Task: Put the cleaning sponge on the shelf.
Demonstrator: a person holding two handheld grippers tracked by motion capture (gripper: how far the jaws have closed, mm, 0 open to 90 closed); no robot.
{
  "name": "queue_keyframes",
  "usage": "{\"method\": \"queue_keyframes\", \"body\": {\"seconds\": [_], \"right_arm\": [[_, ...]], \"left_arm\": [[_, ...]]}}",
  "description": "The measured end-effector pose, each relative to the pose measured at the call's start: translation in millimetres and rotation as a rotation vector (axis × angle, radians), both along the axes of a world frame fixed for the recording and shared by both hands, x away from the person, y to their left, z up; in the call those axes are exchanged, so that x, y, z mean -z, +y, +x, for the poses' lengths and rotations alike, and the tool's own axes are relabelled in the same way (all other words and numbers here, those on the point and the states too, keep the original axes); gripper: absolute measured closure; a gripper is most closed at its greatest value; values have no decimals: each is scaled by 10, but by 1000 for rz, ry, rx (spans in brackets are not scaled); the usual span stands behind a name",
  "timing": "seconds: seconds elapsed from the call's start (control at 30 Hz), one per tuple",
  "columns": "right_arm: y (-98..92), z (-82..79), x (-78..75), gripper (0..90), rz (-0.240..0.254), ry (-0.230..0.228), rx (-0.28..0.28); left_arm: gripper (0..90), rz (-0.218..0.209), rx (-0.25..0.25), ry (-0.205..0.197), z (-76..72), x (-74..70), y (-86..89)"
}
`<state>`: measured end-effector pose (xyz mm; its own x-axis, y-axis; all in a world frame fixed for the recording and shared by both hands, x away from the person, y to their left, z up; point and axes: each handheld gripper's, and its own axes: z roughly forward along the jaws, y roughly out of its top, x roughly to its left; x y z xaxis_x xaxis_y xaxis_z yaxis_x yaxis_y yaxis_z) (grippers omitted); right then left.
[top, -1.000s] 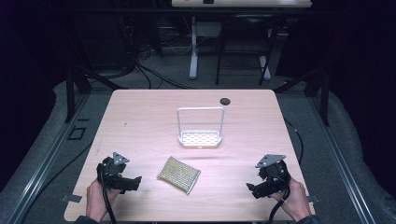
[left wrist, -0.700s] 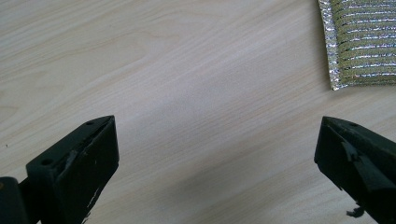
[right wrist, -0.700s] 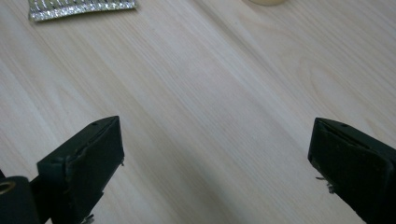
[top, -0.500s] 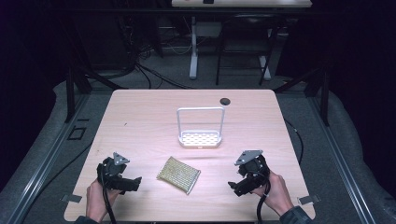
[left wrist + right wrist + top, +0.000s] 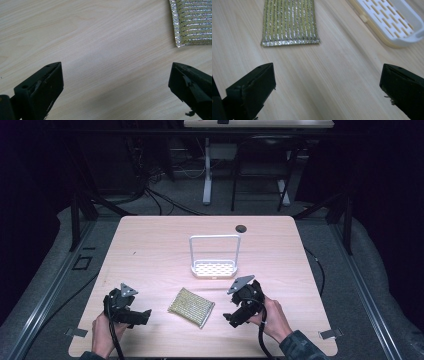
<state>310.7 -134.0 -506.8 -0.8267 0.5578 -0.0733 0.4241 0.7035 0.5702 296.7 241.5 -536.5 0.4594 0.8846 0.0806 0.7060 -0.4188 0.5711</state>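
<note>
high view: a pale wooden tabletop point(image 5: 150, 250) in a dark room. a gold scouring pad point(image 5: 191, 306) lies flat near the middle of the front edge. behind it, toward the centre, stands a white slotted tray point(image 5: 214, 268) with a tall wire handle arching over it. a small dark disc point(image 5: 241, 228) sits near the back edge. the left gripper point(image 5: 136, 316), held in a hand point(image 5: 102, 335), is near the front left corner, jaws pointing toward the pad and well apart from it. the right gripper point(image 5: 231, 316), held in a hand point(image 5: 272, 319), is just right of the pad, close to its right corner, jaws angled down at the tabletop.

left gripper view: two black jaws stand wide apart above bare wood, nothing between them. the pad point(image 5: 192, 22) shows at the top right, clear of the jaws.

right gripper view: the two black jaws are spread wide over bare wood, holding nothing. the pad point(image 5: 289, 21) lies ahead toward the left, its near edge short of the jaws. the tray point(image 5: 392, 20) is at the top right.
</note>
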Motion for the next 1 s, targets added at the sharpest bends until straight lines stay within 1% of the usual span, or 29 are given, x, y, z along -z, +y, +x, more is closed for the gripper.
{"method": "queue_keyframes", "body": {"seconds": [0.17, 0.23, 0.27, 0.3, 0.33, 0.37, 0.4, 0.43, 0.47, 0.5, 0.57, 0.6, 0.63, 0.7, 0.9, 1.0], "right_arm": [[191, 54, 30, 0, 16, 31, -39], [275, 70, 44, 0, 22, 38, -55], [275, 70, 44, 0, 22, 38, -55], [318, 78, 54, 0, 24, 40, -68], [360, 83, 64, 0, 22, 43, -77], [446, 90, 92, 0, 20, 49, -97], [446, 90, 92, 0, 20, 49, -97], [528, 94, 129, 0, 12, 60, -109], [528, 94, 129, 0, 12, 60, -109], [603, 104, 177, 0, 5, 72, -124], [629, 103, 196, 0, 4, 79, -126], [701, 115, 245, 0, -7, 81, -139], [723, 113, 262, 0, -9, 86, -137], [780, 121, 311, 0, -14, 91, -144], [870, 149, 393, 0, -29, 108, -143], [909, 161, 432, 0, -32, 115, -144]], "left_arm": [[0, -2, 1, -1, 5, 2, 0], [0, -2, 3, 0, 3, 4, -2], [0, -2, 4, 2, 1, 6, -2], [0, 0, 6, 1, -1, 8, -2], [0, -1, 8, 0, -4, 10, 1], [0, -2, 8, -1, -10, 12, 5], [0, -2, 8, -1, -10, 12, 5], [0, -1, 6, 4, -18, 7, 12], [0, -1, 6, 4, -18, 7, 12], [0, -2, 4, -2, -20, 4, 13], [0, -3, 5, -4, -22, 3, 10], [0, -1, 7, -2, -22, 2, 2], [0, 1, 10, -6, -21, 7, -3], [0, 2, 15, 2, -23, 5, -12], [0, 2, 15, 0, -23, 14, -21], [0, 3, 17, 8, -21, 12, -18]]}}
